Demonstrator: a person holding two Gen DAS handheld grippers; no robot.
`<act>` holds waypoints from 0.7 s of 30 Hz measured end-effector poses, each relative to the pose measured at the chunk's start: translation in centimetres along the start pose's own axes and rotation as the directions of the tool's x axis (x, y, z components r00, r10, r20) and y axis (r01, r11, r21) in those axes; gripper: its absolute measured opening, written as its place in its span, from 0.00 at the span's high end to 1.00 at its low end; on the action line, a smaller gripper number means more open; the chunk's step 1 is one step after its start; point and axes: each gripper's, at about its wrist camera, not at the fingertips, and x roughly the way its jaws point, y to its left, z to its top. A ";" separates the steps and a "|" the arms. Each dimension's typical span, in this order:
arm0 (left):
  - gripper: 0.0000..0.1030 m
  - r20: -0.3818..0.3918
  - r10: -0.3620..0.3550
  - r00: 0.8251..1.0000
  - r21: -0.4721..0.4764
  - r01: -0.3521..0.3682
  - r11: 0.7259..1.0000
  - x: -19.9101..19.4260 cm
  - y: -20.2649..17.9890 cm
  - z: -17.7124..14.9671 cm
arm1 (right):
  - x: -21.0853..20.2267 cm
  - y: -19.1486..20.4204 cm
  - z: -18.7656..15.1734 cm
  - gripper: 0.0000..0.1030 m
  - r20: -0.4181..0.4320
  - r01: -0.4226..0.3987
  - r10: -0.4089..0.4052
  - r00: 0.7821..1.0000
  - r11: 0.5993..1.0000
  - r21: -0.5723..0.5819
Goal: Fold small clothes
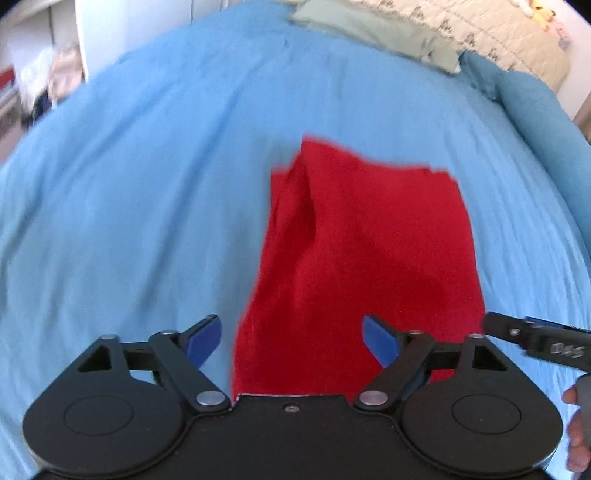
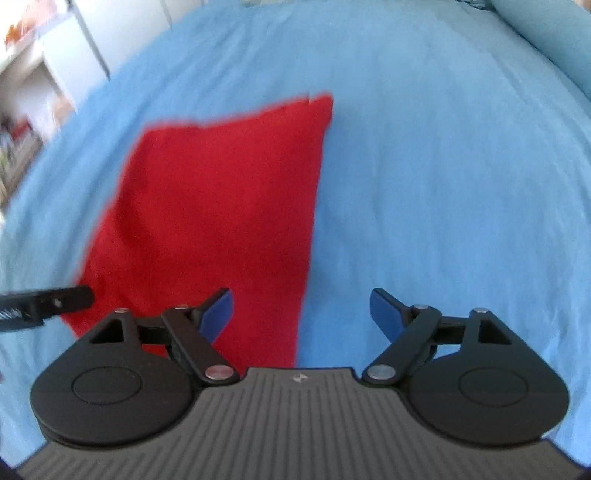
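A bed (image 1: 147,166) covered in a light blue sheet fills both views, and it carries the one thing the task concerns: a red garment (image 1: 362,251) lying flat near the bed's middle, already doubled into a long, roughly rectangular strip with a raised crease running down its left side in the left wrist view. At the far edge lie a pale green pillow (image 1: 369,29) and a quilted cream cover (image 1: 498,33), well apart from the garment. No basket, drawer or box shows in either view, so there is nothing to report as held in a container. The left claw (image 1: 291,339) hangs over the near end of the garment with its blue pads spread wide and nothing between them; the right claw (image 2: 301,314) stands just as wide and empty, straddling the garment's right edge, one pad over red cloth and the other over sheet. I judge that a lengthwise fold has been laid down and let go. The next move likely calls for pinching the two near corners and carrying them to the far end, keeping the layers aligned.
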 end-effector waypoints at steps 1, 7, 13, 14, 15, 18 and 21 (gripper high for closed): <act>0.08 0.012 0.007 1.000 0.003 -0.007 1.000 0.3 0.2 1.0 | 0.0 -0.3 0.7 0.00 0.002 -0.014 0.014 1.000 0.999 0.029; 0.12 -0.051 -0.082 0.995 -0.084 0.078 0.993 5.8 2.1 3.9 | 3.5 -2.2 3.7 0.00 -0.016 -0.094 0.098 0.995 0.980 0.173; 0.20 -0.056 -0.135 0.989 -0.085 0.130 0.988 8.0 1.7 4.2 | 6.4 -3.4 3.6 0.04 0.019 -0.176 0.177 0.984 0.950 0.259; 0.20 -0.052 -0.135 0.990 -0.079 0.130 0.988 8.1 1.7 4.1 | 6.7 -3.5 3.4 0.08 0.024 -0.188 0.189 0.982 0.945 0.267; 0.20 -0.051 -0.136 0.989 -0.079 0.132 0.988 8.2 1.6 4.3 | 6.9 -3.5 3.3 0.11 0.030 -0.200 0.200 0.979 0.940 0.275; 0.21 -0.050 -0.141 0.989 -0.073 0.138 0.988 8.1 1.8 3.9 | 7.5 -3.4 3.0 0.24 0.032 -0.246 0.248 0.968 0.924 0.292; 0.35 -0.066 -0.162 0.985 -0.076 0.157 0.985 8.7 1.7 4.2 | 8.0 -2.9 3.4 0.24 0.026 -0.246 0.249 0.968 0.925 0.290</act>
